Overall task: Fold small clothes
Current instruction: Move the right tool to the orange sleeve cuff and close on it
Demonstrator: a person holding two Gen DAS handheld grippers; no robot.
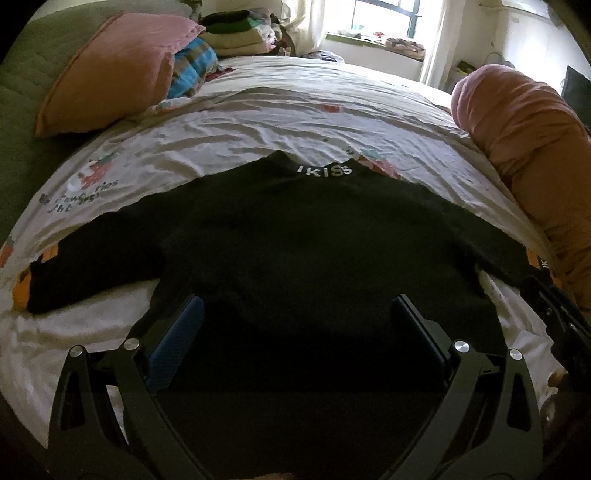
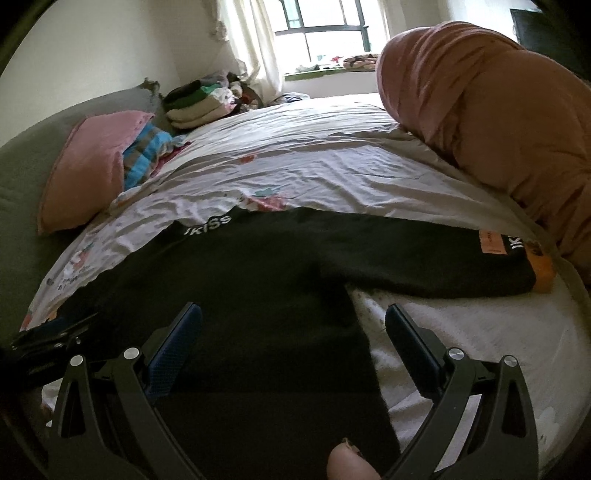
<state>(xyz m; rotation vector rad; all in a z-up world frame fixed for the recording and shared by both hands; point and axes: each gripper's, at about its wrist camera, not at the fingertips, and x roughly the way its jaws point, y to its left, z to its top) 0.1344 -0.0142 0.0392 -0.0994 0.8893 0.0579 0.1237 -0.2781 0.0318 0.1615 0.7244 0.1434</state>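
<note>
1. Black fabric fills the middle of both views: a long-sleeved top (image 1: 295, 236) lies spread flat on the bed, its collar with white letters at the far side and its hem at the near side.
2. Both sleeves are stretched out to the sides, the left sleeve (image 1: 92, 273) and the right sleeve (image 2: 424, 258), so no fold seems to be made yet; the whole folding is judged to remain.
3. The left gripper (image 1: 297, 314) hangs over the lower body of the top with its jaws wide apart and nothing between them.
4. The right gripper (image 2: 293, 325) is also wide and holds nothing; it sits over the right side edge of the top, one finger above the cloth and the other above the bare sheet.
5. The bed sheet (image 1: 280, 122) is white with small printed pictures and it is wrinkled, so the garment will probably slide easily on it.
6. A pink pillow (image 1: 110, 70) leans on the green headboard at the left, a rolled pink blanket (image 2: 498, 122) lies along the right side, and a pile of folded clothes (image 2: 199, 103) stands at the far corner.
7. Behind the bed there is a bright window (image 2: 321, 26) with pale curtains.
</note>
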